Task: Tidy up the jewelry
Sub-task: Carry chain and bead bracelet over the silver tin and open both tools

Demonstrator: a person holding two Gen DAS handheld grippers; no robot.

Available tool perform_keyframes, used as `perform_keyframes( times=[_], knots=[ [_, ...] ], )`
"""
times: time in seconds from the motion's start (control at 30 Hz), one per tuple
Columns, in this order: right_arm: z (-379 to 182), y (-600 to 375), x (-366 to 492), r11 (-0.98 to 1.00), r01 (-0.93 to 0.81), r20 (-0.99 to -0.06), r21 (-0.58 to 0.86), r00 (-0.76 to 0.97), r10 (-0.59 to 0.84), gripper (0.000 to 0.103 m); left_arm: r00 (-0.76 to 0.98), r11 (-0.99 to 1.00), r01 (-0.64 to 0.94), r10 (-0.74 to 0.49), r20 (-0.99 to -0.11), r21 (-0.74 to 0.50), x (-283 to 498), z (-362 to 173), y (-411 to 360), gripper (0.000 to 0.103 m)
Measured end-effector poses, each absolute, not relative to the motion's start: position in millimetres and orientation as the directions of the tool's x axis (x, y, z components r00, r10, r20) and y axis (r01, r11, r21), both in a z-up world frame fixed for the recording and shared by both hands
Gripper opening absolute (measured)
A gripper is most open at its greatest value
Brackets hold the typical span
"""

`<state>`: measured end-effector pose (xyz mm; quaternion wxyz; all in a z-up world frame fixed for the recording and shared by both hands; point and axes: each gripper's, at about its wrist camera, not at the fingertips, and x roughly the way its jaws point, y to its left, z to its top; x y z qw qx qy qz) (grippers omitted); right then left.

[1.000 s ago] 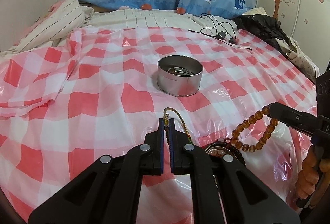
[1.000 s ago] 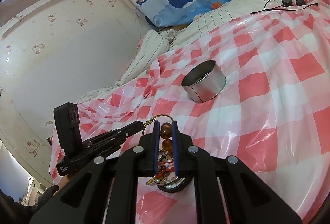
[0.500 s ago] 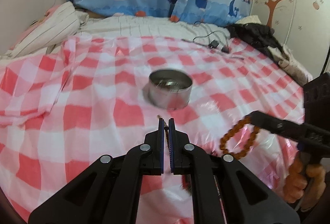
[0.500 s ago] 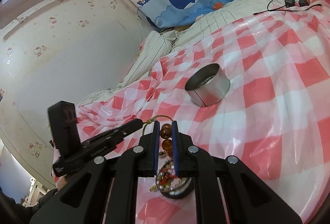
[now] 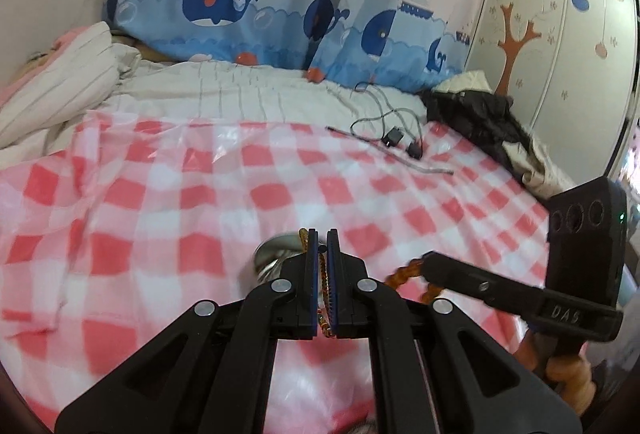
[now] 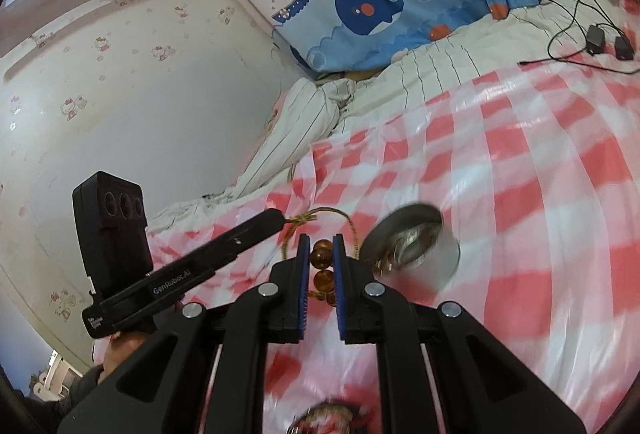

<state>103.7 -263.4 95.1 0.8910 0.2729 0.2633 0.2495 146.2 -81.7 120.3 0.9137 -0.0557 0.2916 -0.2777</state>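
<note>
My left gripper (image 5: 322, 238) is shut on a thin gold beaded cord (image 5: 325, 292), whose loop hangs in the air in the right wrist view (image 6: 334, 212). My right gripper (image 6: 321, 240) is shut on an amber bead bracelet (image 6: 321, 258); the bracelet (image 5: 404, 274) dangles from its tip (image 5: 430, 260) in the left wrist view. A round silver tin (image 6: 412, 246) stands on the checked cloth just ahead of both grippers. In the left wrist view the tin (image 5: 272, 254) is half hidden behind my fingers. A dark dish of mixed jewelry (image 6: 328, 418) shows blurred at the bottom edge.
The red-and-white checked plastic cloth (image 5: 160, 194) covers a bed. Black cables and chargers (image 5: 400, 138) lie at the far side, a dark jacket (image 5: 480, 122) at the far right, a striped duvet (image 5: 60, 86) at the far left. A whale-print curtain (image 5: 224, 2) hangs behind.
Both grippers have risen and moved forward toward the tin, each still carrying its piece. The tin now sits close under the fingertips, and the jewelry dish has slid to the bottom edge.
</note>
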Motion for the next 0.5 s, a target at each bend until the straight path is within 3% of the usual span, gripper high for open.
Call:
perform_keyframes(
  times=[0.1,0.17,0.23,0.33,0.4,0.5],
  knots=[
    [99.6,-259.9,128.6,0.748,-0.303,-0.337,0.590,0.750,0.569,0.012,0.668,0.833,0.457,-0.552,-0.498,-0.310,168.5,109.8,-91.6,0.004],
    [97.3,-254.4,143.1,0.785,-0.285,-0.370,0.550,0.759,0.535,0.012,0.620,0.863,0.407,-0.502,-0.603,-0.301,194.9,82.9,-100.8,0.006],
    [80.7,-242.1,167.7,0.845,-0.235,-0.492,0.481,0.725,0.482,0.013,0.570,0.902,0.348,-0.421,-0.706,-0.257,210.5,56.5,-102.8,0.008],
    [54.9,-234.5,181.8,0.899,-0.161,-0.616,0.407,0.678,0.400,0.013,0.569,0.913,0.337,-0.394,-0.722,-0.232,199.8,46.1,-86.5,0.012],
    [55.9,-239.9,166.8,0.915,-0.131,-0.616,0.380,0.702,0.357,0.013,0.587,0.919,0.337,-0.375,-0.718,-0.205,183.8,47.6,-73.2,0.028],
    [57.3,-246.2,135.7,0.922,-0.120,-0.617,0.368,0.710,0.338,0.024,0.591,0.925,0.319,-0.364,-0.720,-0.206,159.2,48.1,-54.4,0.038]
  ],
)
